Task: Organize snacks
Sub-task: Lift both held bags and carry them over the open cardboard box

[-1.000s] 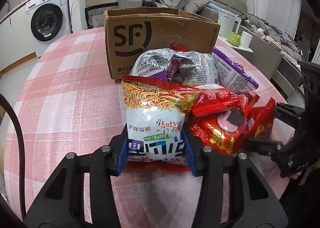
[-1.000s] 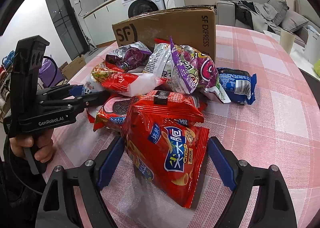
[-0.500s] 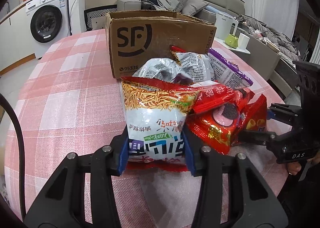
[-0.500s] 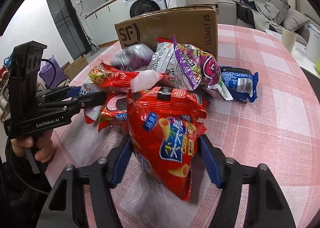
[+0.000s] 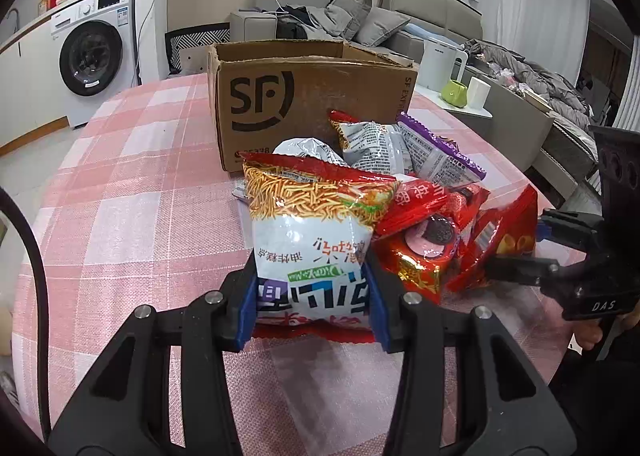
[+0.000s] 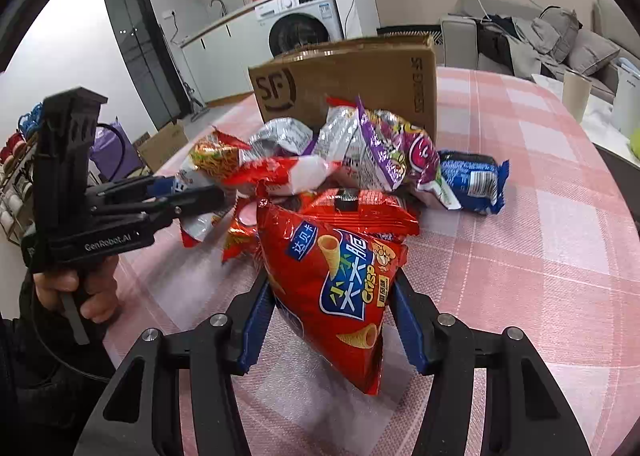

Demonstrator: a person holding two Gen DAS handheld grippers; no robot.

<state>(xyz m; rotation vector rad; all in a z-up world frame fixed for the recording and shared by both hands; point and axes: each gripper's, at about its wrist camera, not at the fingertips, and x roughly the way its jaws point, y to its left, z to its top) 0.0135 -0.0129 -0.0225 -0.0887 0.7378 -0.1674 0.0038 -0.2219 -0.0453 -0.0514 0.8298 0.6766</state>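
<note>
My left gripper (image 5: 310,304) is shut on a white and red noodle snack bag (image 5: 312,224) and holds it lifted off the table. My right gripper (image 6: 330,326) is shut on a red cone crisp bag (image 6: 340,280), tilted up off the cloth. Behind lies a pile of snack bags: silver and purple ones (image 6: 384,144), a red cookie pack (image 5: 424,244) and a blue pack (image 6: 474,180). An open brown SF cardboard box (image 5: 304,104) stands behind the pile. The left gripper shows in the right wrist view (image 6: 188,196), the right one in the left wrist view (image 5: 516,252).
The table wears a pink checked cloth (image 5: 132,192). A washing machine (image 5: 96,52) stands far left, a sofa (image 5: 360,24) behind the box. A white kettle (image 5: 440,64), green cup (image 5: 454,92) and white cup (image 5: 478,92) sit on a side table at right.
My right gripper has closed on the red cone crisp bag and raised it. My left gripper has lifted the noodle bag a little higher and pulled back from the box.
</note>
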